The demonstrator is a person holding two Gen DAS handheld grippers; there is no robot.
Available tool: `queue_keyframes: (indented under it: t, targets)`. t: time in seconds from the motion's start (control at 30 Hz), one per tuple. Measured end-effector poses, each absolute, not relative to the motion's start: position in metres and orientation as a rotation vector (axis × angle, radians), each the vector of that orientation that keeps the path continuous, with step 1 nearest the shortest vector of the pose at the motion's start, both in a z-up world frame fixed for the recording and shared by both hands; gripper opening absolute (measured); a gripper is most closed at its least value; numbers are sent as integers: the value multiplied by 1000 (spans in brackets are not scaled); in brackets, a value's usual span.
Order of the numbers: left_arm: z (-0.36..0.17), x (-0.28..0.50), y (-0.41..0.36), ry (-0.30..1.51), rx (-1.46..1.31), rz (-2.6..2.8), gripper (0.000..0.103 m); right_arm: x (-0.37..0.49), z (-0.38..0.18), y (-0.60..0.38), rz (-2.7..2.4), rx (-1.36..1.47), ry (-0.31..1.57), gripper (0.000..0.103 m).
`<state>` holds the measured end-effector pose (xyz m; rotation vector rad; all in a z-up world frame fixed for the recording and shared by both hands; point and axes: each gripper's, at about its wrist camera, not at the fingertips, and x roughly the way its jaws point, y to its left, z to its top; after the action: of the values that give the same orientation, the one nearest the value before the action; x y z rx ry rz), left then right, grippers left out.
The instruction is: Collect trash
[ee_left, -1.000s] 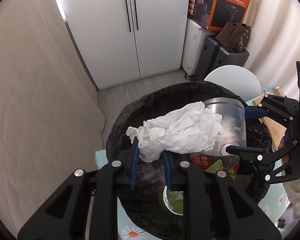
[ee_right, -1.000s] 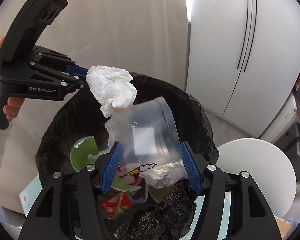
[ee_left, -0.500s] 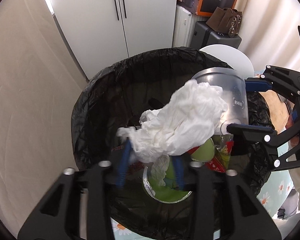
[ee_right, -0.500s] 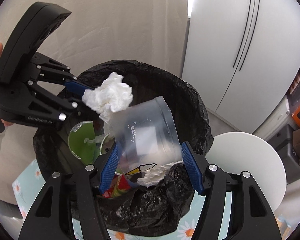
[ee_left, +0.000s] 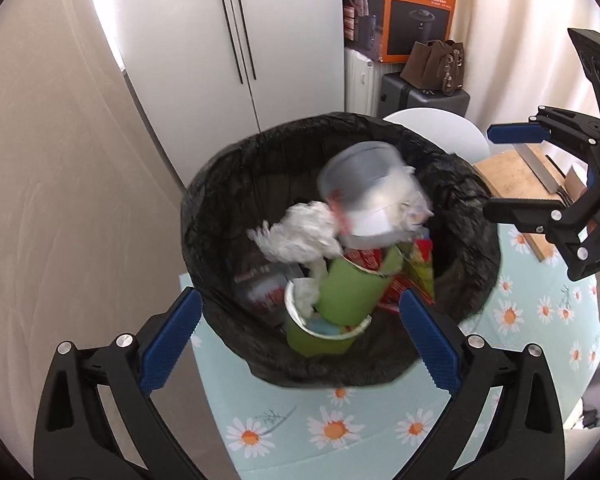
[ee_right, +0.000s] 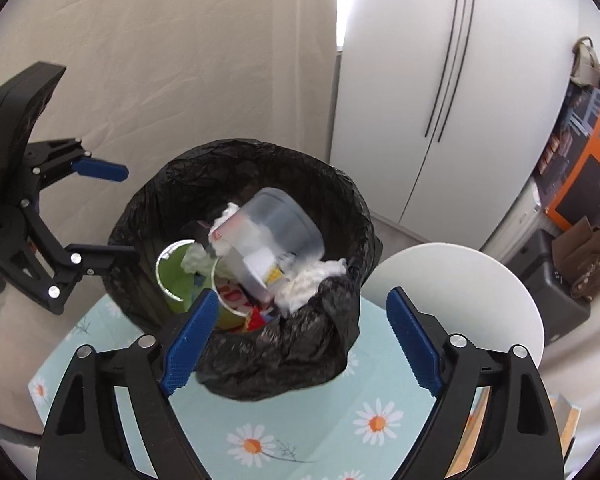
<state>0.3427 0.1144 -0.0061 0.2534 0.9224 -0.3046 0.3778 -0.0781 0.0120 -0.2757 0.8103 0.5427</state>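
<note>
The left tool [ee_left: 300, 336] stands with its blue pads spread wide, its jaws having just been opening, and nothing is between them. Just ahead of its fingertips sits the bin lined with a black trash bag [ee_left: 228, 184], standing on the tabletop [ee_left: 340, 432] with its daisy-print cloth. The crumpled white tissue [ee_left: 300, 234] lies loose inside the bag, on top of the other rubbish and clear of the pads.

The right tool [ee_right: 298, 338] is also spread wide, its jaws having just been opening, and it has hold of nothing. The clear plastic container [ee_right: 278, 224] lies tilted in the bag ahead of its fingertips, blurred in the left wrist view, resting against the tissue and a second white wad at the bag's near rim. Below the container are a green paper cup [ee_left: 352, 284], a second green cup [ee_left: 320, 334] nearer the left tool, and red wrappers [ee_left: 416, 268].

Beyond the bag from the right tool, to its right, is a white round chair seat [ee_right: 460, 280]. A wooden board [ee_left: 512, 172] lies on the tabletop under the right tool as seen from the left wrist.
</note>
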Motion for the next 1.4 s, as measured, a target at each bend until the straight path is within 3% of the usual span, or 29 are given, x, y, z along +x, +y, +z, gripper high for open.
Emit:
queue_keyframes:
  t: [0.43,1.4]
  targets:
    - [-16,266,112,850,239,-315,97,304,-1,-103,419,-190,800,94]
    - [-35,159,67,774,3,22,97,223,-7,-200,455,-209,703,95]
